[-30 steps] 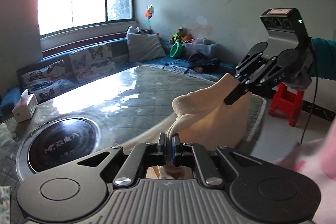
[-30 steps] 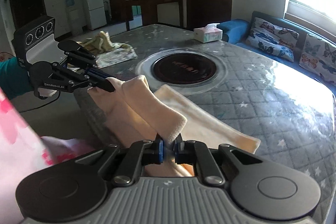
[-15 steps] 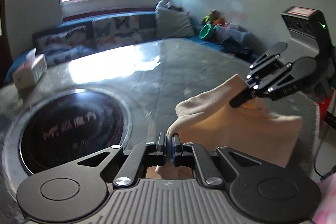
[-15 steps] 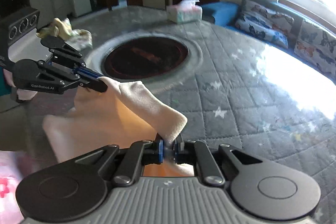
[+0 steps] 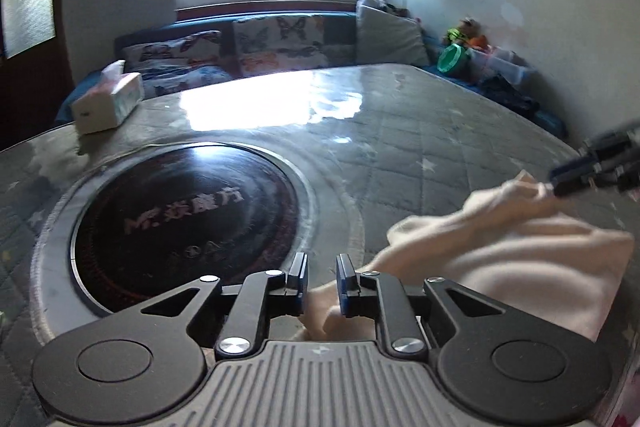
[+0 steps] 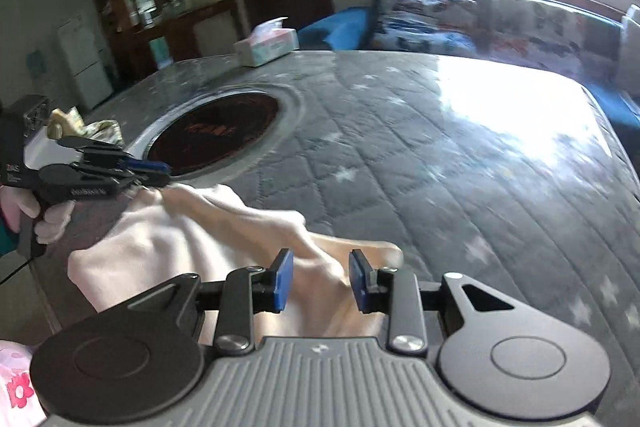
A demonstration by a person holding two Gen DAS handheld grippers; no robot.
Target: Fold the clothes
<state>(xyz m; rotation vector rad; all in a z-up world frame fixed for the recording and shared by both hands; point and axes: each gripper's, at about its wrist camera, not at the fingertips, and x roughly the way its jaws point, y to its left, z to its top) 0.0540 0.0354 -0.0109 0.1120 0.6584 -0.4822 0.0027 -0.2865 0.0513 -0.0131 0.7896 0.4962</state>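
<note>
A cream cloth [image 5: 516, 259] lies folded on the grey quilted table [image 5: 400, 155], near its front edge. My left gripper [image 5: 322, 283] is open, its jaws apart just above the cloth's left corner. My right gripper [image 6: 320, 281] is open too, with a ridge of the cloth [image 6: 224, 227] lying between its blue pads. In the right wrist view the left gripper [image 6: 156, 173] sits at the cloth's far corner. In the left wrist view the right gripper [image 5: 560, 183] shows blurred at the cloth's right corner.
A round black hotplate [image 5: 188, 219] is set in the table left of the cloth. A tissue box [image 5: 108, 103] stands at the far edge. Other garments [image 6: 92, 127] lie at the table's far left. A sofa with butterfly cushions [image 5: 280, 43] runs behind.
Both grippers lowered the cloth's held edge forward onto the table and opened, letting it go. The cloth now lies doubled over.
</note>
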